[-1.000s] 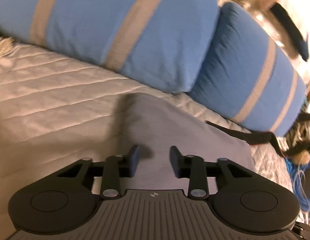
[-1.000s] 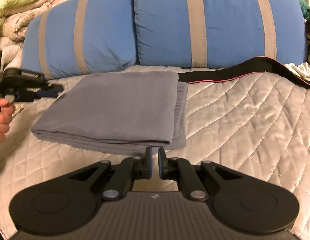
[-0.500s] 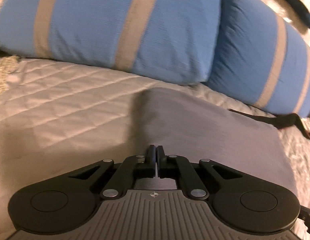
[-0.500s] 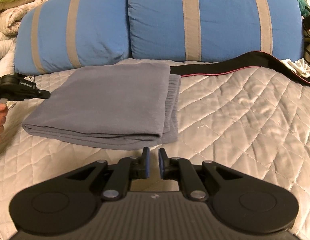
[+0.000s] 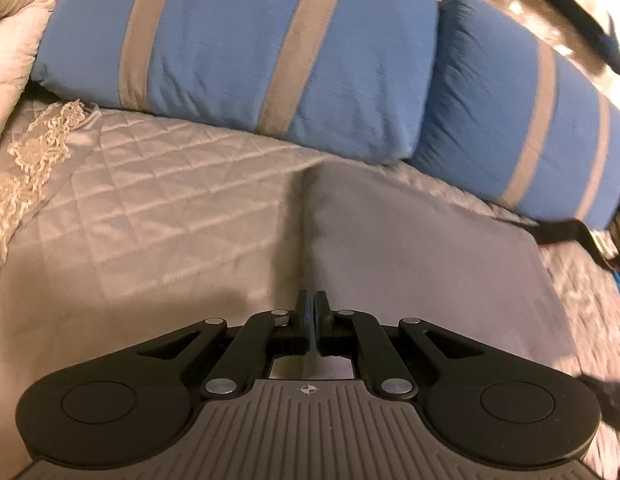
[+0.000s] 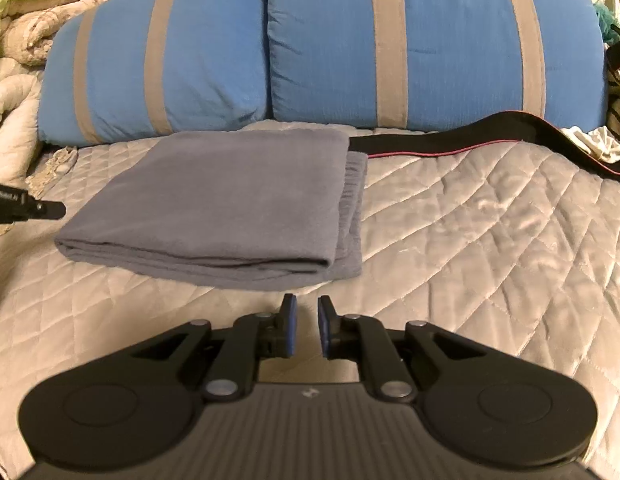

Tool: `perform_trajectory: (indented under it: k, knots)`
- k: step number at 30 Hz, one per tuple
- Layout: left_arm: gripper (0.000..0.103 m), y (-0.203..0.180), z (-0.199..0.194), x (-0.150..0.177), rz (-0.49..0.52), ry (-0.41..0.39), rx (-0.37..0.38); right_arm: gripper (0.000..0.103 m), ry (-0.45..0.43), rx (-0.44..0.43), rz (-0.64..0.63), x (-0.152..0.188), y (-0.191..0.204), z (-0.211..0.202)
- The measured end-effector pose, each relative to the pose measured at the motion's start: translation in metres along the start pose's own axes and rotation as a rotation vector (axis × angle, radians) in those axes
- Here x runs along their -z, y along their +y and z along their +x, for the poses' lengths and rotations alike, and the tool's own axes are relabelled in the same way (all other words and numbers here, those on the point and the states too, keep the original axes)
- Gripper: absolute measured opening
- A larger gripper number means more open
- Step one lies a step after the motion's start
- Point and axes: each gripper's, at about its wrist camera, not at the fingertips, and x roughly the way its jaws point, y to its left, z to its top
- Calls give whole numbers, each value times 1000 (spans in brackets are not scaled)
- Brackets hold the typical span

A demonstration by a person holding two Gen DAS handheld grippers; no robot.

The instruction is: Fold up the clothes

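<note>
Your grey garment (image 6: 230, 208) lies folded on the bed (image 6: 490, 248) before the pillows (image 6: 390, 40). It's soft and limp: grip a corner through all layers. Left gripper (image 5: 311, 312) jaws closed, empty; right gripper (image 6: 307, 322) jaws narrowly apart, empty.

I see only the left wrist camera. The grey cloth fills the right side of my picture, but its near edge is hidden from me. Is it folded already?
Observer: Yes. In the right wrist view the grey garment lies as a flat folded stack, with its layers showing along the near edge.
Operator: Where is the right gripper?
Observer: The right gripper hovers in front of that near edge, apart from the cloth. Its jaws have just been opening and nothing is between them.
Operator: And how does my left gripper look from there?
Observer: The left gripper shows at the garment's left side, shut. I cannot tell whether it touches the cloth.
</note>
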Motion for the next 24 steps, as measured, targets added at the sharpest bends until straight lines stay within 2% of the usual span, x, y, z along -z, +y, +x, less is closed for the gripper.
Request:
perform_trajectory:
  k: [9,20,22,23,24]
  knots:
    - [4,-4,-11,39,9,78,-68,36,-6,4,-47,16,14,-10]
    - [3,-29,-47,77,137,-3,-73,37,-53,-10,-48,19,26,-23]
    - [4,-33,-49,80,164,-18,-72,40,-55,-8,-50,19,28,-23]
    - [4,-34,-50,81,173,-29,-68,46,-57,-5,-51,19,29,-22]
    - [4,-36,-50,82,180,-43,-65,62,-60,2,-54,19,29,-22]
